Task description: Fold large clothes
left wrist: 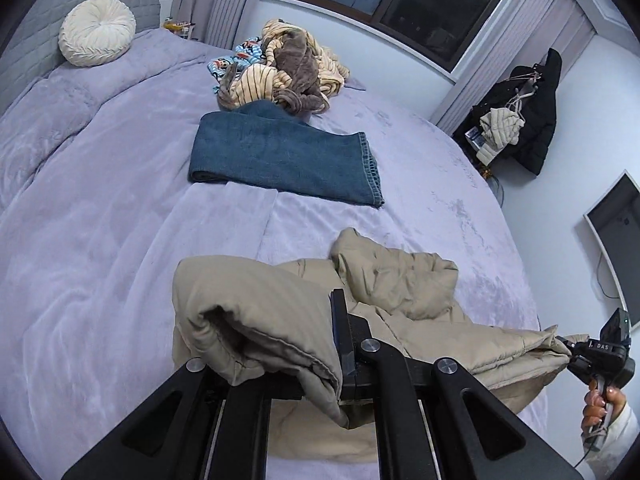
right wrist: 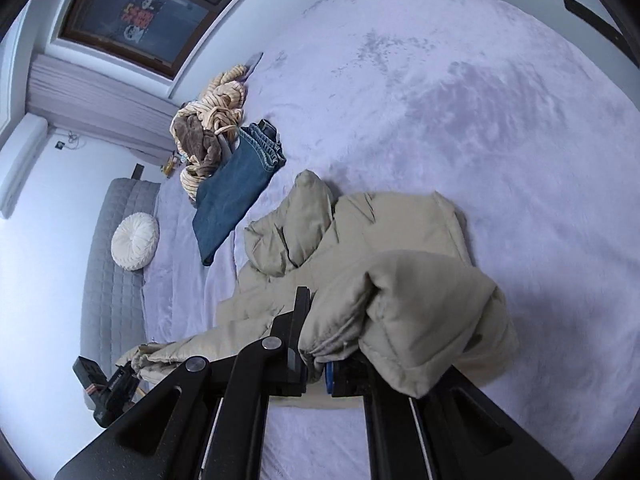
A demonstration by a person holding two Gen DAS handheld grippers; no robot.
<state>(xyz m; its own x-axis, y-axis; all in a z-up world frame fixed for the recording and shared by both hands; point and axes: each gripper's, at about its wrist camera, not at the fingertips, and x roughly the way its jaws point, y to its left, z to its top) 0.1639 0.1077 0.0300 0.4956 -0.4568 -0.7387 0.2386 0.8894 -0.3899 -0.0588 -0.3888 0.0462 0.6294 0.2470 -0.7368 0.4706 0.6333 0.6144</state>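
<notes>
I am looking across a wide bed covered in a lilac plush blanket [left wrist: 120,260]. At far left a round cream pleated cushion [left wrist: 97,32] is resting by the grey headboard. Further along, folded blue denim jeans [left wrist: 280,156] are lying flat, touching a tangled pile of striped and brown fleece clothes [left wrist: 288,68]. Nearest me, the puffy beige quilted jacket [left wrist: 400,284] is sprawling over the blanket's near part. My left gripper [left wrist: 344,364] is clamping one bunched edge of it, jaws together on the fabric. My right gripper [right wrist: 316,364] is pinching the other end likewise. I am judging the slick padding could be slipping free if I pull the ends apart, or the loose middle could be dragging and bunching the fold.
</notes>
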